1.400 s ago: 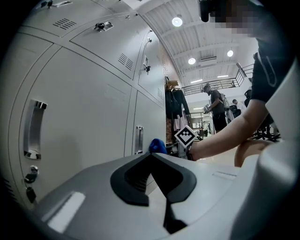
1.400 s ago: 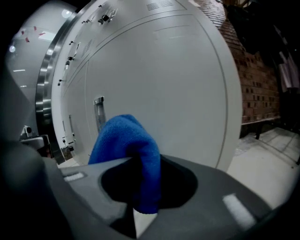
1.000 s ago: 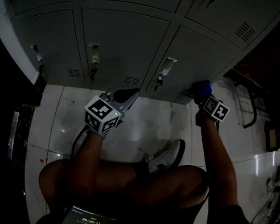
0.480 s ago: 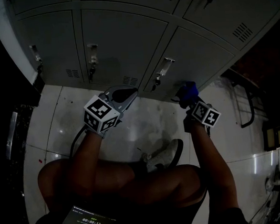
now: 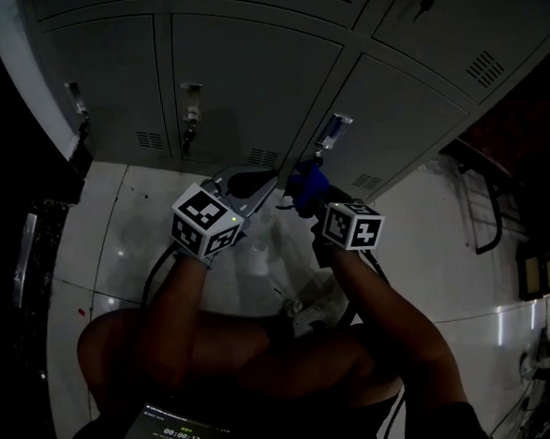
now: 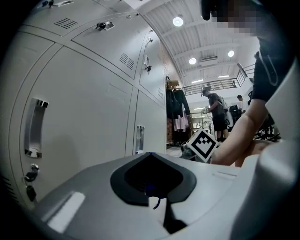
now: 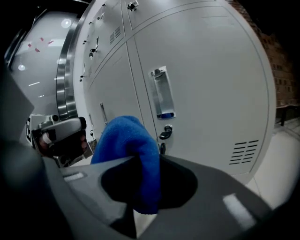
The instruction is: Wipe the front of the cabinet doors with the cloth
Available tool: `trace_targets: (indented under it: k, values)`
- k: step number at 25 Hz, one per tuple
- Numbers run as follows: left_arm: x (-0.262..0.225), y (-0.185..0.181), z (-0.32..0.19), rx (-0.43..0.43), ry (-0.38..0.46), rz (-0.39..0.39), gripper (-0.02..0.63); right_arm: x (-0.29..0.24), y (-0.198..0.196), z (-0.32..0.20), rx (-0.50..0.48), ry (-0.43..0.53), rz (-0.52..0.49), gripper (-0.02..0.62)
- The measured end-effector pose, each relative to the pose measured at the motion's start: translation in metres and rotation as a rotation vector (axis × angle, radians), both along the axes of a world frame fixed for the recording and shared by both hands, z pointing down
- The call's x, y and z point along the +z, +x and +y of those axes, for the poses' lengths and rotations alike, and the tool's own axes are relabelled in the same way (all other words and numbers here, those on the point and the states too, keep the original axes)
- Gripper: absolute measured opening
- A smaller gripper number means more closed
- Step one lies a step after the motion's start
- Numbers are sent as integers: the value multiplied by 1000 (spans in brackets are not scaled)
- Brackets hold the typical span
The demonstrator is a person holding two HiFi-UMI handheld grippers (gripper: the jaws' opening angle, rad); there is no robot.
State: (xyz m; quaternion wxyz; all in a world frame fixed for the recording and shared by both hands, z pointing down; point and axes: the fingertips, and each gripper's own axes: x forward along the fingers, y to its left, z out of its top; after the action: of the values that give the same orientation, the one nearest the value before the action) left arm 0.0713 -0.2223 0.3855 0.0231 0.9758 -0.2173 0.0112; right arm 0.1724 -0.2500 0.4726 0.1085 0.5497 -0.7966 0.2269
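Cloth (image 7: 133, 154) is bulging up blue out of my right gripper (image 7: 140, 208), whose jaws are clamping down on its folded middle. In the head view that gripper (image 5: 301, 193) is holding the cloth (image 5: 306, 180) low against the grey cabinet doors (image 5: 247, 84), just under a metal handle (image 5: 331, 130) (whether the fabric is actually pressing on the metal, I cannot tell). From the right gripper view the wad is sitting left of the handle (image 7: 161, 93), with the lock (image 7: 165, 132) just beside it and a vent (image 7: 243, 151) off to the right. My left gripper (image 5: 262, 188) is hovering right beside the cloth above the pale floor (image 5: 126, 234). Its jaws are sitting together on nothing but a wisp of blue thread (image 6: 153, 201), and it is pointing along the doors
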Motion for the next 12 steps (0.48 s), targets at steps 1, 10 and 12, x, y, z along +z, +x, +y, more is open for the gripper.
trace_targets:
  k: [1, 10, 12]
  values:
    - [-1, 0, 0, -1, 1, 3, 6, 5, -6, -5, -4, -4, -1, 75]
    - [-4, -3, -3, -6, 3, 22, 6, 49, 2, -43, 37, -55, 72, 75]
    - [-4, -3, -3, -5, 3, 24, 6, 51, 16, -45, 74, -57, 66, 75]
